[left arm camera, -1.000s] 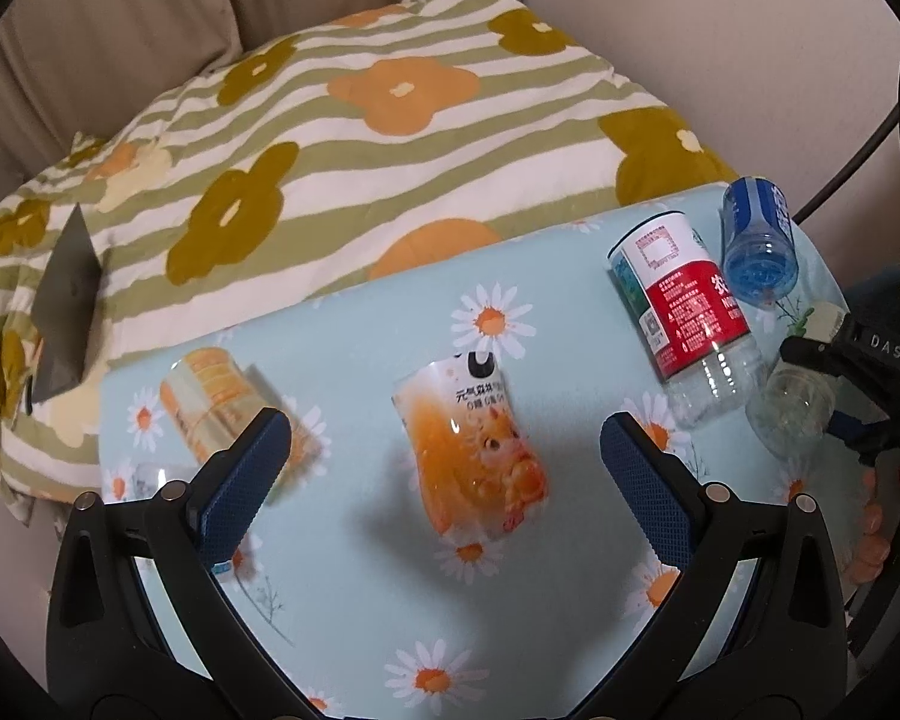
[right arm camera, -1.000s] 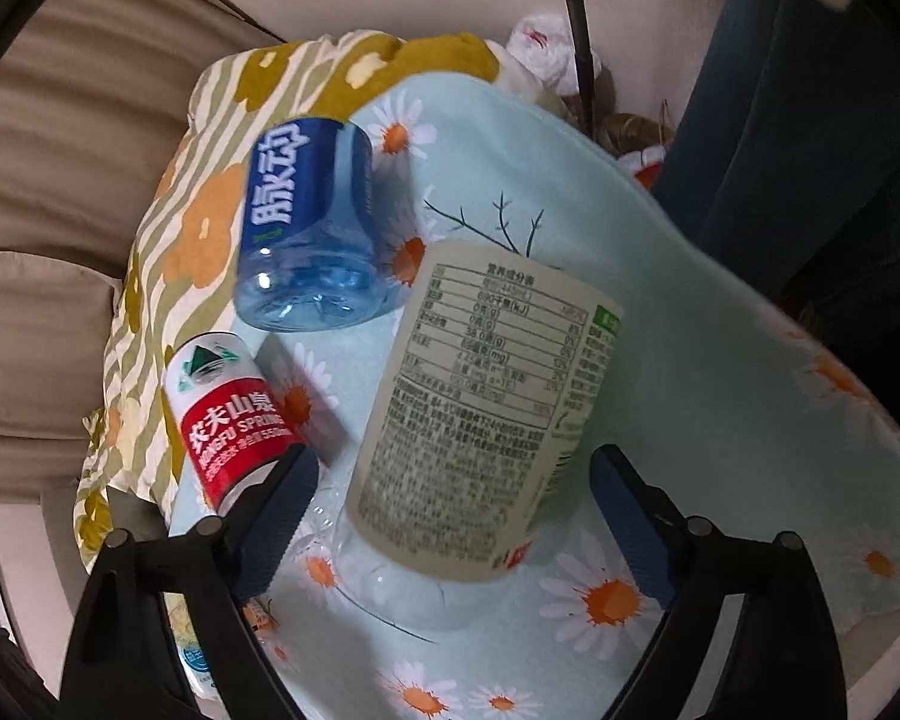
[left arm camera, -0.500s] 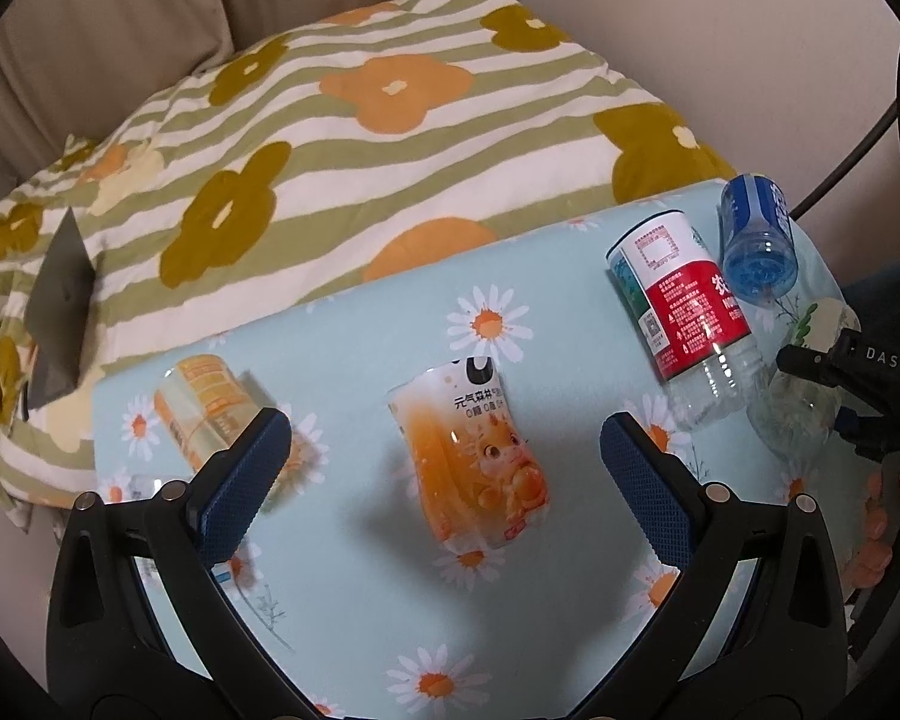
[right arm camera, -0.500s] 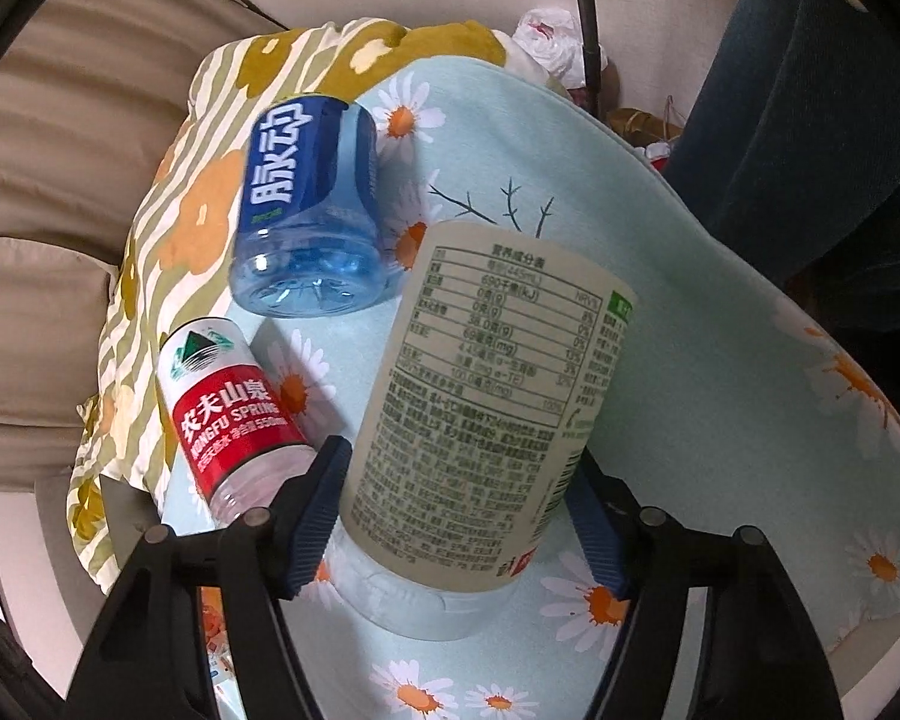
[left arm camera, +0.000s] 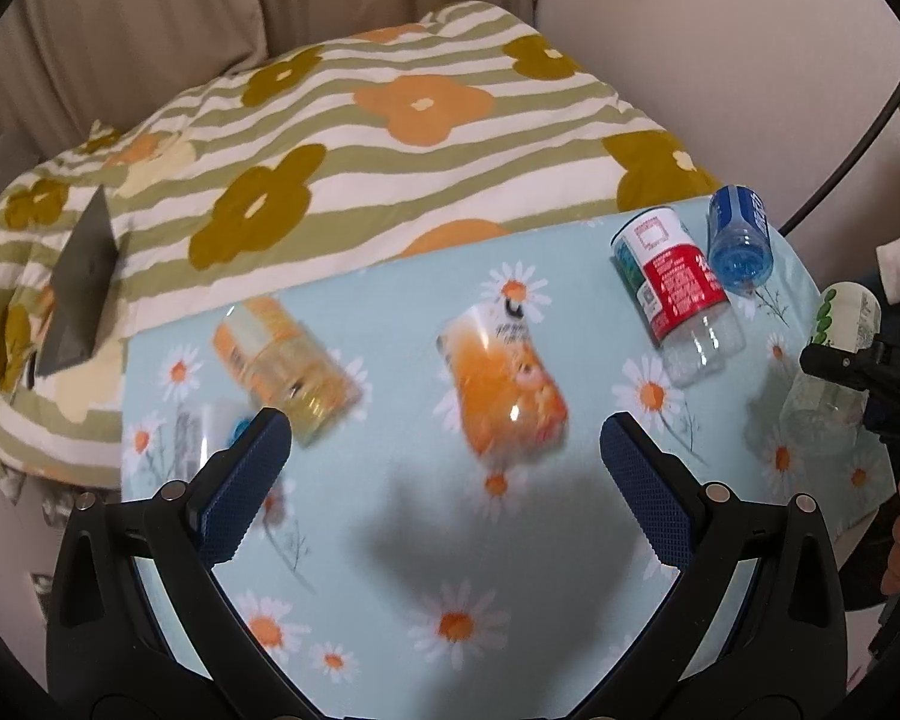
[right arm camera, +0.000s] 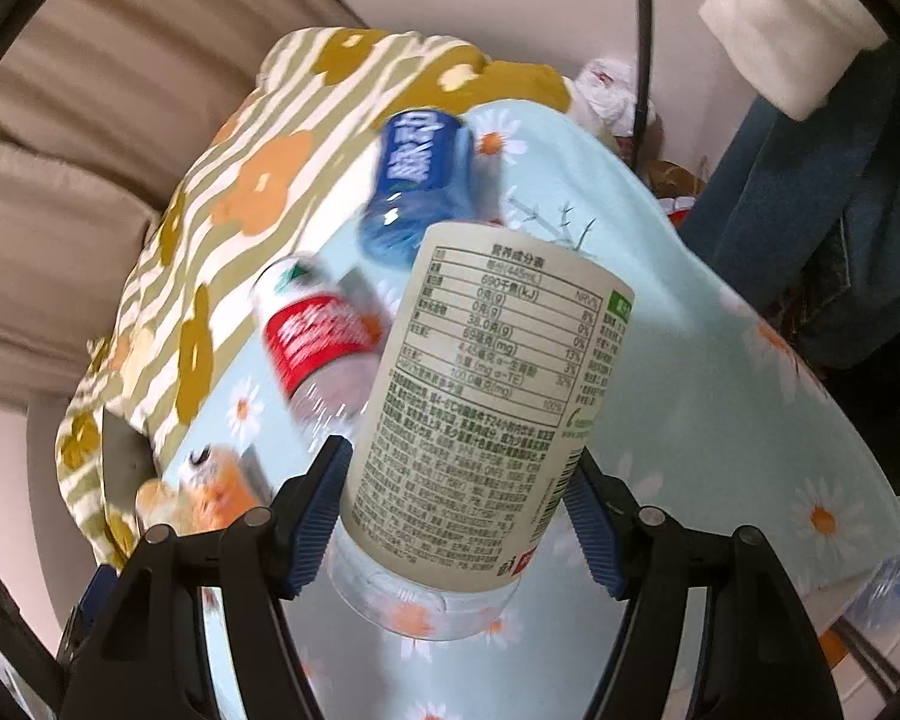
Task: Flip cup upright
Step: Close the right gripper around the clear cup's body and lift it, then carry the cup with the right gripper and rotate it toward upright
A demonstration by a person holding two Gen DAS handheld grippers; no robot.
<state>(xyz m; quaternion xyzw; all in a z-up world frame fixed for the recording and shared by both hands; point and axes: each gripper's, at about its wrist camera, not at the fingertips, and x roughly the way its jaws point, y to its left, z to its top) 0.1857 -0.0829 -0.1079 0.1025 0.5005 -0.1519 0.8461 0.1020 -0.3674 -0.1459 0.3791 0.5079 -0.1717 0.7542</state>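
The cup point(right arm camera: 486, 420) is now clamped between the pads of the right tongs point(right arm camera: 459, 507), which were open around it a second ago, and it seems lifted off the counter point(right arm camera: 720, 372). The left tongs point(left arm camera: 444, 456) are held open above the orange cup point(left arm camera: 504, 384), gripping nothing. Turning upright is judged next.

Probably home; floral quilt point(left arm camera: 342, 138), sofa cushions point(right arm camera: 72, 192)
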